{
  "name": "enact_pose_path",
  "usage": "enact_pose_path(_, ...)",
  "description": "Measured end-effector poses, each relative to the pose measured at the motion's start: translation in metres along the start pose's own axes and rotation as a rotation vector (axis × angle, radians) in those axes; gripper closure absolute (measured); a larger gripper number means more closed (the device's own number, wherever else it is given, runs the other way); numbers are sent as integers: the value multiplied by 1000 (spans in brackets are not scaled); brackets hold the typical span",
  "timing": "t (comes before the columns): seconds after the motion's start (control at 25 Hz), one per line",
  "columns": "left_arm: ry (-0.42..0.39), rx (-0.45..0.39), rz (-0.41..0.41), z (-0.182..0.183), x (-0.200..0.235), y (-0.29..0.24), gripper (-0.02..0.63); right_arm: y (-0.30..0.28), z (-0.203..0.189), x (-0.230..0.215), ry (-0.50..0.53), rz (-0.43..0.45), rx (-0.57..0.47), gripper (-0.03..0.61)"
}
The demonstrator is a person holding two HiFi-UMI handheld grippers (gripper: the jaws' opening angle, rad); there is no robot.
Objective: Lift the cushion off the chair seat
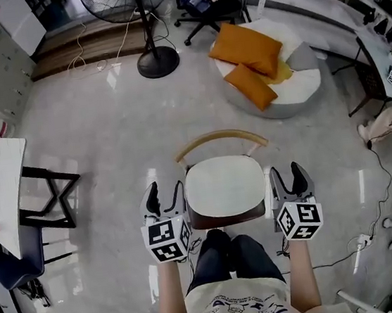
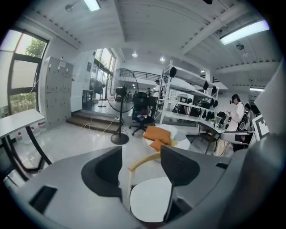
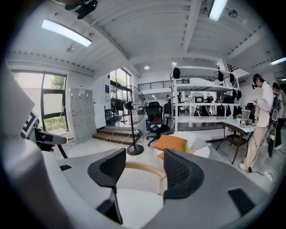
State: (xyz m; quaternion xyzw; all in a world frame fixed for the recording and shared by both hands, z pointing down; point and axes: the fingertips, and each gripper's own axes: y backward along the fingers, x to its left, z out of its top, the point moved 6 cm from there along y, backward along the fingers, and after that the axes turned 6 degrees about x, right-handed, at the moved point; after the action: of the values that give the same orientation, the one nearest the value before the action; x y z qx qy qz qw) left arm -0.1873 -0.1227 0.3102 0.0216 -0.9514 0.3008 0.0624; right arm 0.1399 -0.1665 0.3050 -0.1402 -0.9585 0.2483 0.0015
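A white rounded cushion lies on the seat of a wooden chair with a curved backrest, right in front of the person. My left gripper hangs beside the cushion's left edge, jaws open and nothing between them. At the cushion's right edge my right gripper is likewise open and empty. In the left gripper view the cushion shows through the gap of the left gripper. Between the tips of the right gripper, the right gripper view shows the cushion low and the backrest behind it.
Beyond the chair stands a round white pouf bearing orange pillows. A standing fan and an office chair are further back. A white table stands at the left, a seated person's leg and floor cables at the right.
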Motion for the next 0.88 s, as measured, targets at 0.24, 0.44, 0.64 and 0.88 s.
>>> enact_pose_path(0.24,39,128,0,-41,1,-69,350,-64,-45,-27,-2,26,127,298)
enact_pose_path(0.44,89,242,20,-97,9,-128,350,-122,-100,-45,1,83,234,298)
enact_pose_path(0.64,110,327,27,-154,12,-190,347,-181,-163,-67,17,122,340,296)
enact_pose_path(0.88,134,437,1,-232,18,-255,342,-232,-260,-91,3,141,477,291)
